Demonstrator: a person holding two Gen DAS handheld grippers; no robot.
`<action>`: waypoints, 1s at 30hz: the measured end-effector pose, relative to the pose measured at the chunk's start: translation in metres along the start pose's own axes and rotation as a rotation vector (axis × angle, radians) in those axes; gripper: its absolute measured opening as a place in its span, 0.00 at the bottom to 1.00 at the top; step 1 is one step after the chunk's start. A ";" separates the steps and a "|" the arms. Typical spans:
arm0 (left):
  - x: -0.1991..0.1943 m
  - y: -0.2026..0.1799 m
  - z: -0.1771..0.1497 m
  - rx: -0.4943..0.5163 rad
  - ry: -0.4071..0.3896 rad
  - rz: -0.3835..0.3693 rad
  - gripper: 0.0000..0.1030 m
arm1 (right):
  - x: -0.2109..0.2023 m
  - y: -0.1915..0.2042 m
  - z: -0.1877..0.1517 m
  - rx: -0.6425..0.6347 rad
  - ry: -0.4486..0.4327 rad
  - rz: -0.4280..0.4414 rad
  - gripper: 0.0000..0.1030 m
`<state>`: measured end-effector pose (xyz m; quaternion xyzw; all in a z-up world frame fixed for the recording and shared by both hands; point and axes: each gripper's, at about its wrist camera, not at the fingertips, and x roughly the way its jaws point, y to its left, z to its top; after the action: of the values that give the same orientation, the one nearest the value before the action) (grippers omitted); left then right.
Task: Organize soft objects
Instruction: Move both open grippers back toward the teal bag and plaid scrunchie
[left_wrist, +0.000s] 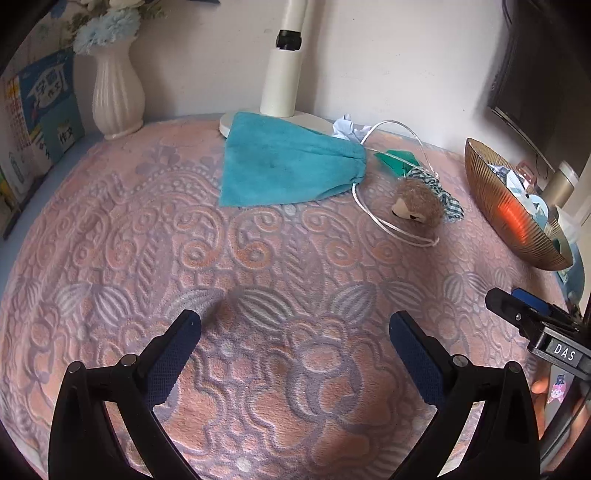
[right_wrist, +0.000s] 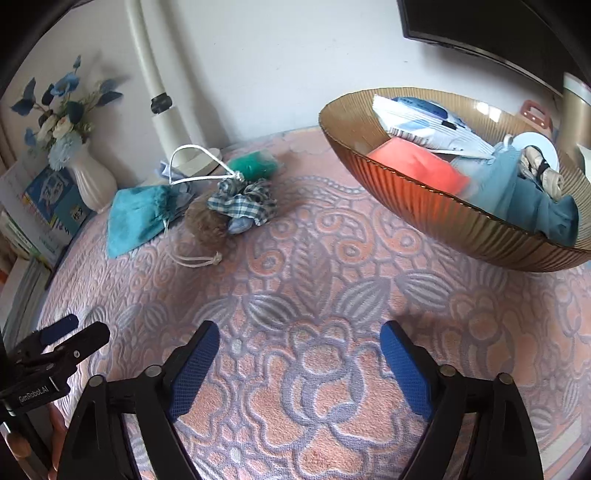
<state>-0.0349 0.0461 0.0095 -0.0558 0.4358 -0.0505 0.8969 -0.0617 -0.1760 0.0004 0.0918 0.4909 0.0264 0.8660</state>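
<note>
The teal pouch (left_wrist: 284, 166) lies flat at the far side of the blanket (left_wrist: 258, 332), its long axis left to right, gathered mouth pointing right toward the brown stuffed toy (left_wrist: 417, 205). My left gripper (left_wrist: 295, 325) and right gripper (right_wrist: 300, 334) both gape wide, empty.

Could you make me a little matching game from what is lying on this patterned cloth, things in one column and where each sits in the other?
Things:
1. teal drawstring pouch
2. brown plush toy
3. orange cloth
4. white vase

Places:
A. inside the amber ribbed bowl
B. by the books, holding blue flowers
C. flat in front of the white lamp base
D. beside the checked fabric

Pairs: 1-C, 2-D, 3-A, 4-B
</note>
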 end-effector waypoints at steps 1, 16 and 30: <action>0.002 0.003 0.000 -0.014 0.011 -0.011 0.99 | 0.001 0.000 0.000 -0.002 0.001 -0.001 0.89; 0.005 -0.003 -0.001 -0.004 0.031 0.027 0.99 | 0.013 0.020 -0.001 -0.103 0.041 -0.059 1.00; 0.005 -0.004 -0.001 -0.004 0.032 0.027 0.99 | 0.012 0.020 -0.001 -0.103 0.041 -0.062 1.00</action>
<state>-0.0324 0.0413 0.0055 -0.0507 0.4509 -0.0385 0.8903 -0.0554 -0.1549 -0.0060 0.0312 0.5090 0.0268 0.8598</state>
